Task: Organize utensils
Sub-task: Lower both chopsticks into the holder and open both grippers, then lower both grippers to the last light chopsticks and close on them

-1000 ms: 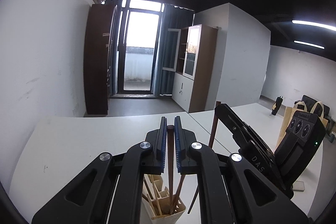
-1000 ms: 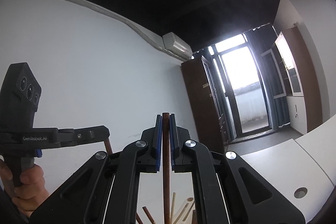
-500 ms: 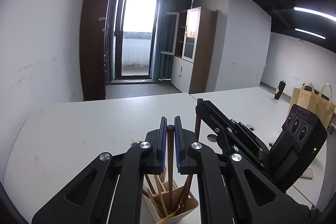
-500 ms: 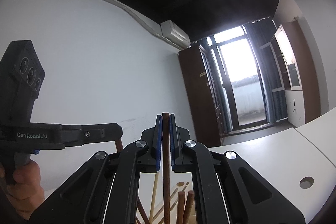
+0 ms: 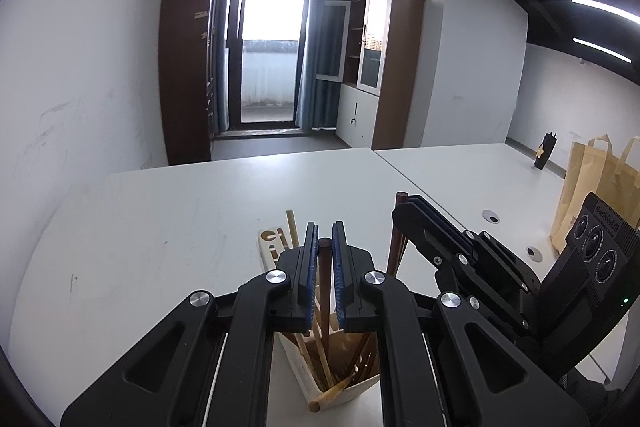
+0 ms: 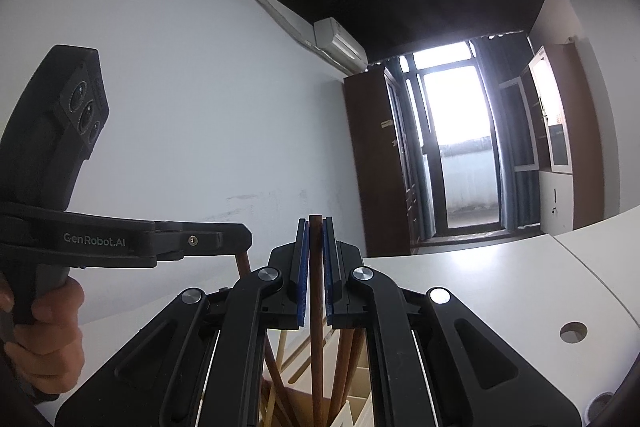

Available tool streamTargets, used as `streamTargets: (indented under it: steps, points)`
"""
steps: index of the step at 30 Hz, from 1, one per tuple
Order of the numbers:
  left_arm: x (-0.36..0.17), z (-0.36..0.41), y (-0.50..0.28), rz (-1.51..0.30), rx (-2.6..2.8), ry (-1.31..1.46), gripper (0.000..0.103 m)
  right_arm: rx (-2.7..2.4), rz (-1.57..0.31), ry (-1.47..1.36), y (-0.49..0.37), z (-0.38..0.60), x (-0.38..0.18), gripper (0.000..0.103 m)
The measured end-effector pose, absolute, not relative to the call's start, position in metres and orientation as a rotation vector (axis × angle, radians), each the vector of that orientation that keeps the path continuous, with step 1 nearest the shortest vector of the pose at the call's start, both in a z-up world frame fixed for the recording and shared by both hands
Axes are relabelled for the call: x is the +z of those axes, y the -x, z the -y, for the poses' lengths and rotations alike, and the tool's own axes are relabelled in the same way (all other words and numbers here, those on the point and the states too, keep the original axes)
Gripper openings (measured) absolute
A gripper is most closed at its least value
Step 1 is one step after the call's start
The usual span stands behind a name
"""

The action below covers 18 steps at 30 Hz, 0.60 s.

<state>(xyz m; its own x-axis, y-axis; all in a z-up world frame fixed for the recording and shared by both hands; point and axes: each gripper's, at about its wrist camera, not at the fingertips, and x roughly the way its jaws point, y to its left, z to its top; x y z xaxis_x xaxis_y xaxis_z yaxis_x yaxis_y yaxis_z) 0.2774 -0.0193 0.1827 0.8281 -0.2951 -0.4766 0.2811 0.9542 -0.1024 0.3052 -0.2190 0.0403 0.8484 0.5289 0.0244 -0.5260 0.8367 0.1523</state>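
My left gripper (image 5: 324,233) is shut on a dark brown wooden utensil handle (image 5: 324,291) that stands upright in a white utensil holder (image 5: 352,389) on the table. The holder contains several light and dark wooden handles. My right gripper (image 6: 316,227) is shut on another dark brown handle (image 6: 316,307) that also reaches down into the holder (image 6: 360,407). The right gripper shows in the left wrist view (image 5: 412,205) just right of the left one. The left gripper shows in the right wrist view (image 6: 240,239) at the left, held by a hand.
A white table (image 5: 160,227) spreads ahead, with cable holes (image 5: 490,216) at the right. Brown paper bags (image 5: 592,179) stand at the far right. A wooden board with cut-outs (image 5: 272,247) lies behind the holder. A white wall is at the left.
Both grippers have moved down with their handles, so the holder and table have risen in view. Both handles now reach deeper into the holder.
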Motion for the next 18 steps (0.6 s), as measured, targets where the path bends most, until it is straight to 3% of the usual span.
streamTargets:
  steps: [15,17,18]
  points:
    - [0.171,0.023,-0.256,-0.552,-0.273,0.000,0.008,0.537,-0.089,-0.117,-0.296,0.214,0.033,0.008]
    - [0.172,0.022,-0.252,-0.553,-0.266,0.002,0.011,0.536,-0.096,-0.118,-0.295,0.216,0.036,0.008]
    - [0.172,0.022,-0.250,-0.552,-0.265,0.002,0.017,0.538,-0.099,-0.120,-0.296,0.216,0.039,0.008]
